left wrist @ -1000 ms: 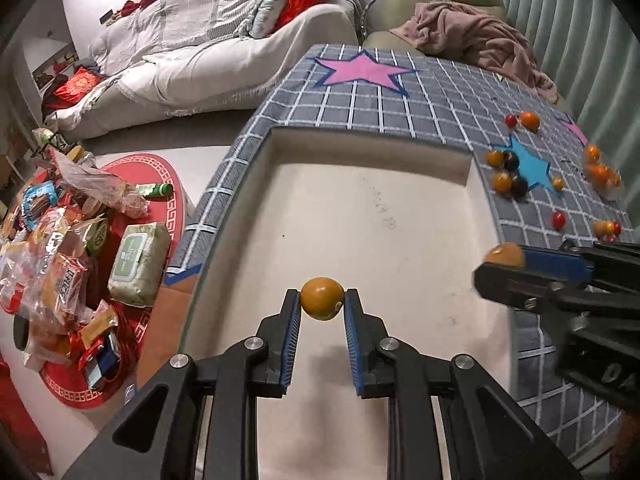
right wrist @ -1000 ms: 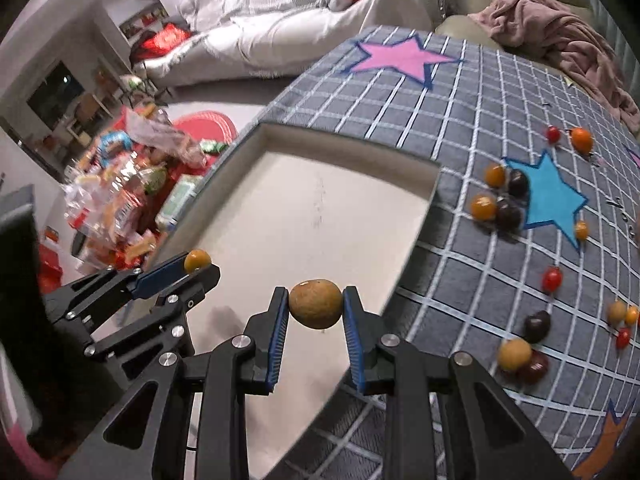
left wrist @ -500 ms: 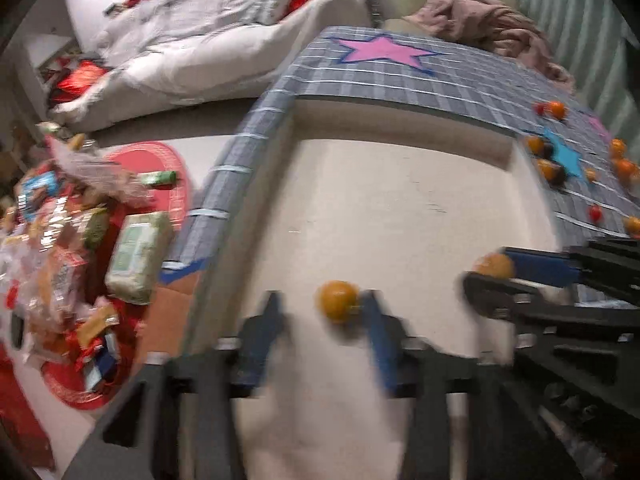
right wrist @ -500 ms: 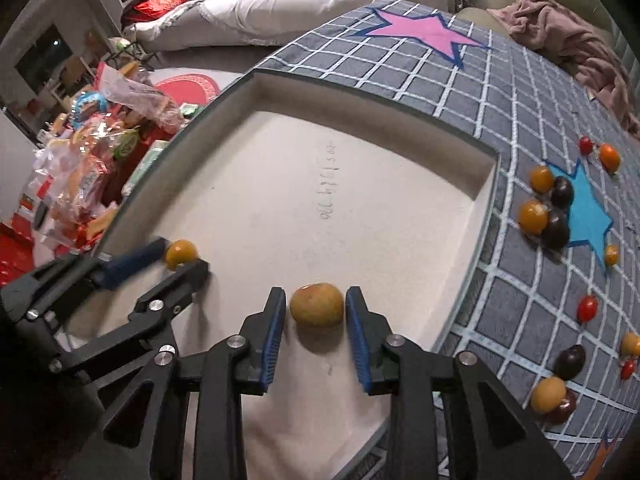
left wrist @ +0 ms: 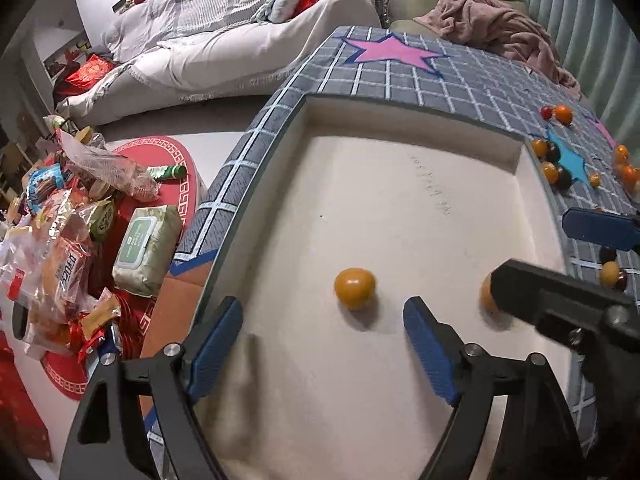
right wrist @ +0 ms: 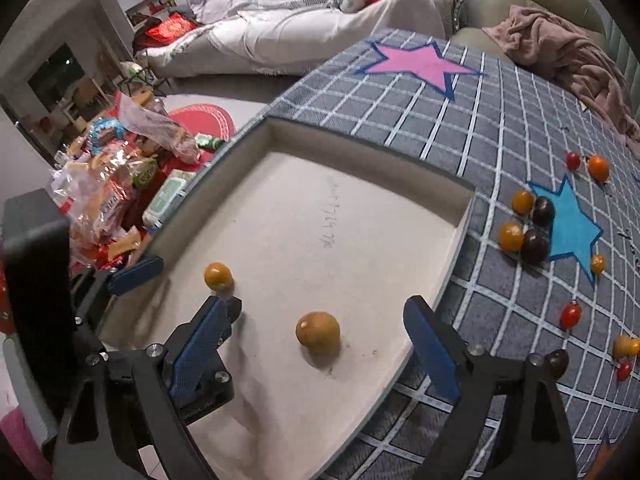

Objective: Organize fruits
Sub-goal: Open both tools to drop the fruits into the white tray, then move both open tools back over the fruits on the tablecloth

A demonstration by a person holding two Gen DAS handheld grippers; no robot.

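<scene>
With both jaws just spread wide, left tool (left wrist: 322, 332) and right tool (right wrist: 316, 342) empty, gripping nothing. Orange fruit (left wrist: 355, 288) lying loose on the tray (left wrist: 400, 184) floor, just ahead of the left tool's blue pads (left wrist: 218, 344), nearer the right-hand pad, touching neither. Same fruit in the right wrist view (right wrist: 218, 276), just beyond the tip of the left tool's nearer finger. Tan fruit (right wrist: 318, 333) resting on the tray floor (right wrist: 360, 220) between the right tool's pads (right wrist: 430, 344), clear of both, a little left of centre. In the left wrist view, tan fruit (left wrist: 487, 294) half hidden behind the right tool's black finger. More small fruits (right wrist: 526, 228), orange, dark and red, scattered on the checked cloth (right wrist: 460, 128) over the tabletop, right of the tray, several around the blue star (right wrist: 570, 228). Snack packets (left wrist: 60, 248) heaped on the floor to the left.
</scene>
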